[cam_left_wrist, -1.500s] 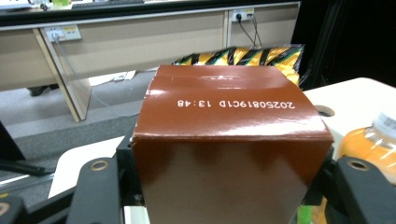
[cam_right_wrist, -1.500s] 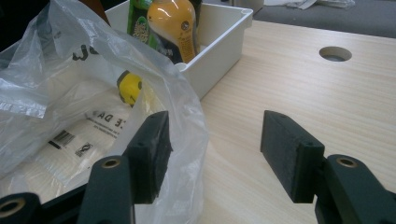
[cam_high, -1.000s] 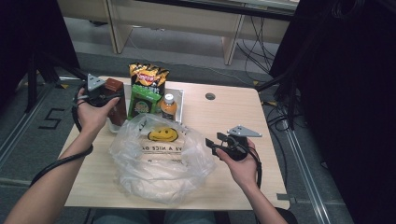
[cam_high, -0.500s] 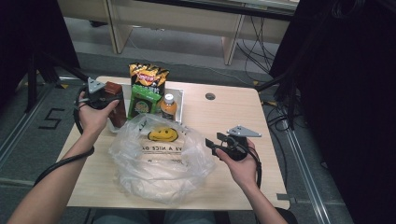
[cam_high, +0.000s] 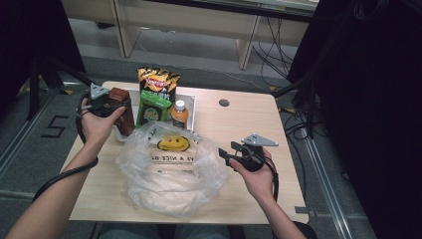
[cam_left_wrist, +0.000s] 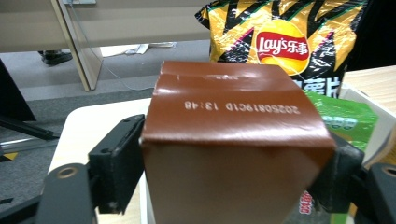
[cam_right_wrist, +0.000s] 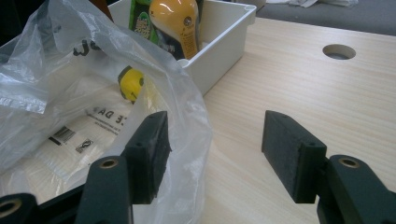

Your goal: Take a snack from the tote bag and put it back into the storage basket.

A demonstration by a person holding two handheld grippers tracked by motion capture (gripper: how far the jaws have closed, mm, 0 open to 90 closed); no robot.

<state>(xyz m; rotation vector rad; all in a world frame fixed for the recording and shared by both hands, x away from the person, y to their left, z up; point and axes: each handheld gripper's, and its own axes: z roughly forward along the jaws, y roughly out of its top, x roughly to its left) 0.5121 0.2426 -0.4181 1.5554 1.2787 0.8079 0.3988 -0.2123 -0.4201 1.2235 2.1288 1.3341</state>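
My left gripper (cam_high: 107, 102) has just been widening its jaws around the brown carton (cam_high: 122, 110), left of the white tray (cam_high: 192, 107). My right gripper (cam_high: 230, 154) hovers well right of the plastic bag (cam_high: 166, 167), below the tray.

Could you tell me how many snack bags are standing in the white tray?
2: a yellow-and-black crisp bag at the back of the white plastic tray, and a green bag before it. Others may be hidden.
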